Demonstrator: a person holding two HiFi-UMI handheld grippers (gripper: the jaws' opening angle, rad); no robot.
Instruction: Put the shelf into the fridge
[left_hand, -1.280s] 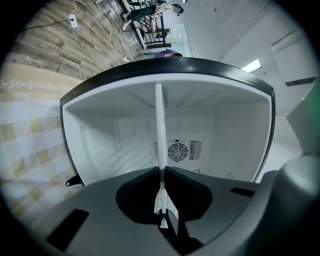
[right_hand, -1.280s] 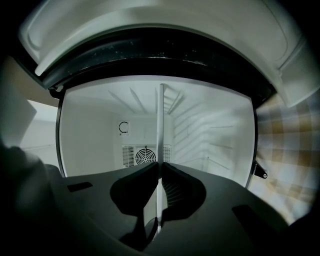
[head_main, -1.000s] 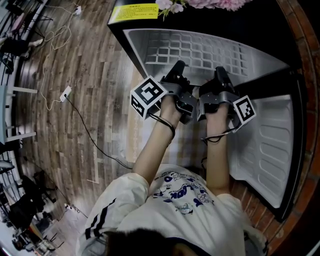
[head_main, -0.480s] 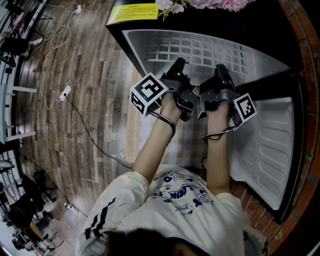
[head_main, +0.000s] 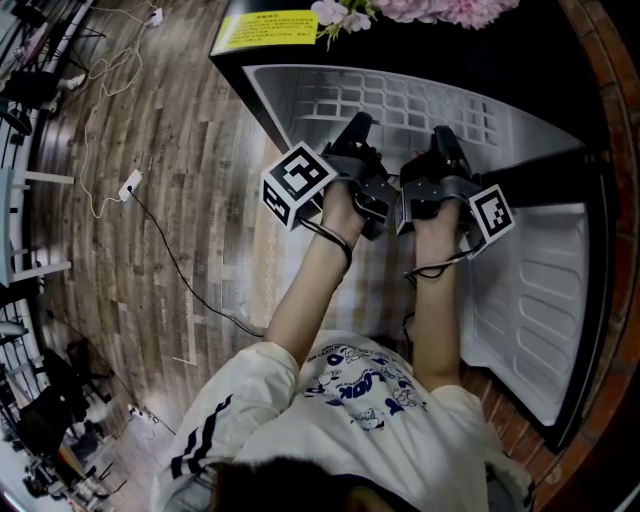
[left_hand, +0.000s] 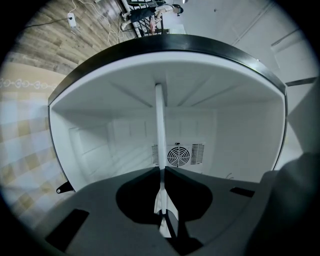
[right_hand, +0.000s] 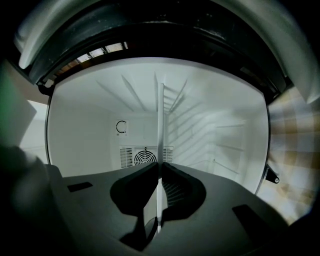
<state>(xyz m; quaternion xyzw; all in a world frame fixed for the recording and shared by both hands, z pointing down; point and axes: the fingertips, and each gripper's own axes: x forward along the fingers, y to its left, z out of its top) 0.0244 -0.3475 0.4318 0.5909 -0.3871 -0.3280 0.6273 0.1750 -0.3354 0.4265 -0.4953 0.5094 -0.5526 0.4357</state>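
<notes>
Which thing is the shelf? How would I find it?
Look into the open black fridge. The shelf is the flat white grid inside, held by the left gripper and right gripper. Only it has square holes; the walls around are solid.

A grey-brown wood-plank floor (head_main: 170, 130) is spreading across the left half of the head view, with a white power strip (head_main: 131, 185) lying on it at the left and a thin black cable (head_main: 185, 275) trailing down from it toward the centre. A pale beige-and-white checked mat (head_main: 265, 270) is lying on the planks at mid-frame, while red brickwork (head_main: 608, 90) is curving down the right edge. White metal frames (head_main: 35, 180) are standing at the far left, and dark equipment (head_main: 45, 420) is crowding the lower left corner.
</notes>
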